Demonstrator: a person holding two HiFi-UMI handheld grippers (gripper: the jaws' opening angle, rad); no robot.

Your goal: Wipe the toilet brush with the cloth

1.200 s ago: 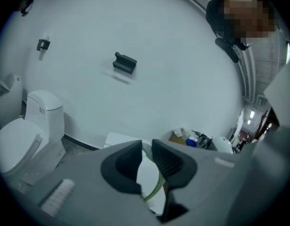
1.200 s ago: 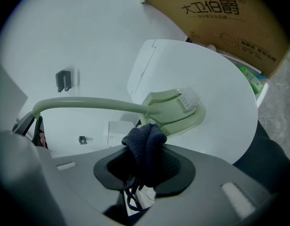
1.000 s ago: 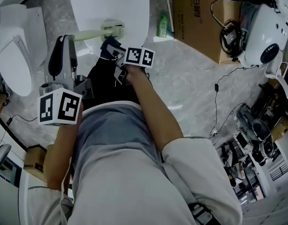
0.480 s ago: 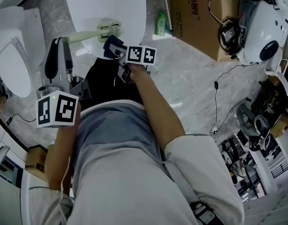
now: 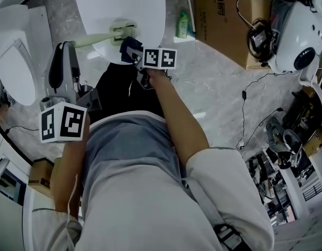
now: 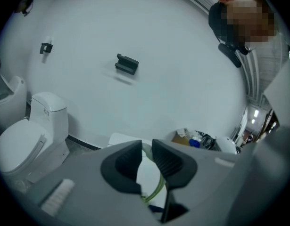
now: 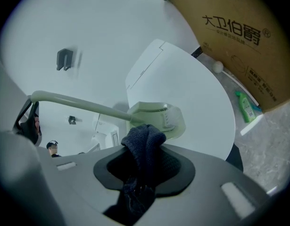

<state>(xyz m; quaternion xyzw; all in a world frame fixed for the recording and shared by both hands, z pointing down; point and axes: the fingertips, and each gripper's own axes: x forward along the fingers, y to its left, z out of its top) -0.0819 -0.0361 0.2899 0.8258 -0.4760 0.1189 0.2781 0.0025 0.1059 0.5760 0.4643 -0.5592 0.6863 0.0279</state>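
Brown cardboard box (image 7: 232, 55), printed characters apparently 大卫伯爵 with ® mark, green bottle (image 7: 246, 108) label illegible

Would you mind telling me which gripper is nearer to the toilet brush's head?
Right. The right gripper holds the cloth just beside the brush head; the left gripper clamps the handle at its far end.

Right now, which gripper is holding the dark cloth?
The right gripper: the dark blue cloth is pinched in its jaws. The left gripper instead clamps the pale green handle of the toilet brush.
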